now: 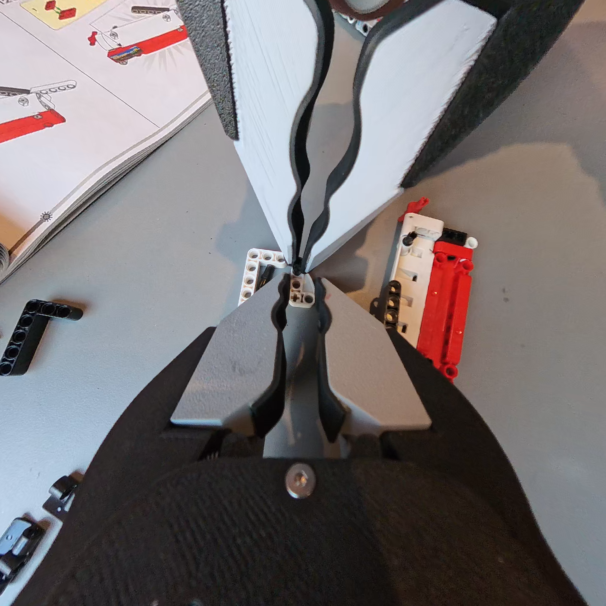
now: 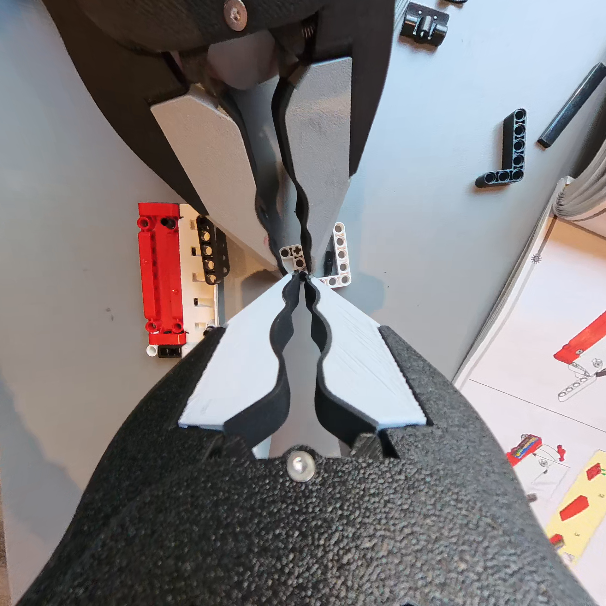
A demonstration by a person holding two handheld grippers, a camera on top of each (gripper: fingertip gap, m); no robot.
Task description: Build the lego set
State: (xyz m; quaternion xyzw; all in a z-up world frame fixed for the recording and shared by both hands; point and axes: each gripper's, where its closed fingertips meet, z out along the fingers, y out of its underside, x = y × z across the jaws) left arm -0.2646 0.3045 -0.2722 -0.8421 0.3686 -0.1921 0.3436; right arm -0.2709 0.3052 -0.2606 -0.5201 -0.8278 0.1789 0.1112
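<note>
Lego set barely started: left gripper point(image 1: 301, 288) fingers clamp a small white L-piece point(image 1: 301, 293), right gripper point(image 2: 301, 277) fingers pinch a black pin point(image 1: 297, 264) at its hole, tip to tip mid-counter point(image 1: 164, 328). Red-white subassembly point(image 1: 433, 295) at 3 o'clock is built. White L-beam point(image 1: 254, 275), black L-beam point(image 1: 29, 331), other black parts lie loose; manual point(image 1: 82, 98) open at 10 o'clock.

glossy plastic red panel point(image 2: 160, 272); matt grey table point(image 2: 426, 131); paper booklet point(image 1: 82, 108).
</note>
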